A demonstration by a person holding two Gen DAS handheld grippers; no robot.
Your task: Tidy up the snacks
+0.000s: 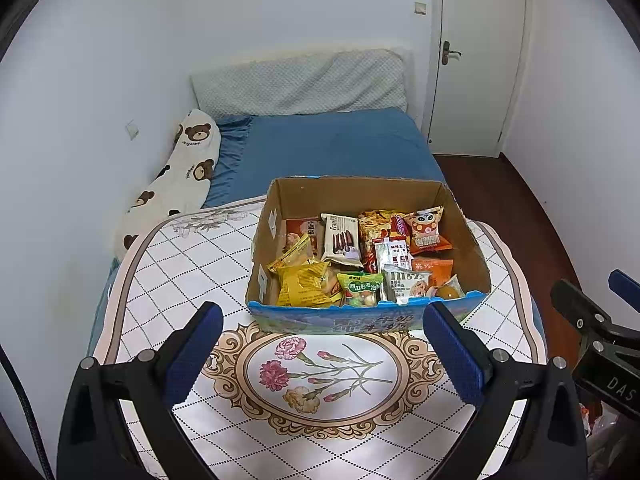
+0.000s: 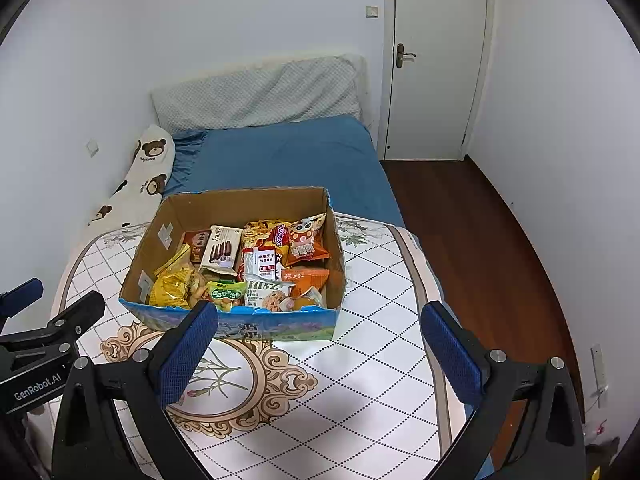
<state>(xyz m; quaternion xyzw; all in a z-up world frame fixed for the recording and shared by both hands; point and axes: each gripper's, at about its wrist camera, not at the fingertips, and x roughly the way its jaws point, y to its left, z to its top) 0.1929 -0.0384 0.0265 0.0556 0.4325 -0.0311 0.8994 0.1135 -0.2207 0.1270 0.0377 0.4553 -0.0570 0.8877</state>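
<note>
An open cardboard box (image 1: pixel 460 216) with a blue printed front stands on a white quilted mat (image 1: pixel 192 276) on the bed; it also shows in the right wrist view (image 2: pixel 240 204). It holds several snack packets: a yellow bag (image 1: pixel 304 286), a white Franzzi biscuit pack (image 1: pixel 340 238), a green candy bag (image 1: pixel 360 286), an orange panda bag (image 1: pixel 428 230). My left gripper (image 1: pixel 324 354) is open and empty, just in front of the box. My right gripper (image 2: pixel 318 354) is open and empty, in front of the box's right corner. Each gripper shows at the edge of the other's view.
A blue sheet (image 1: pixel 328 144) covers the bed behind the box. A bear-print pillow (image 1: pixel 180 184) lies along the left wall, a grey pillow (image 1: pixel 300 84) at the headboard. A closed white door (image 2: pixel 436 60) and dark wood floor (image 2: pixel 480 240) are to the right.
</note>
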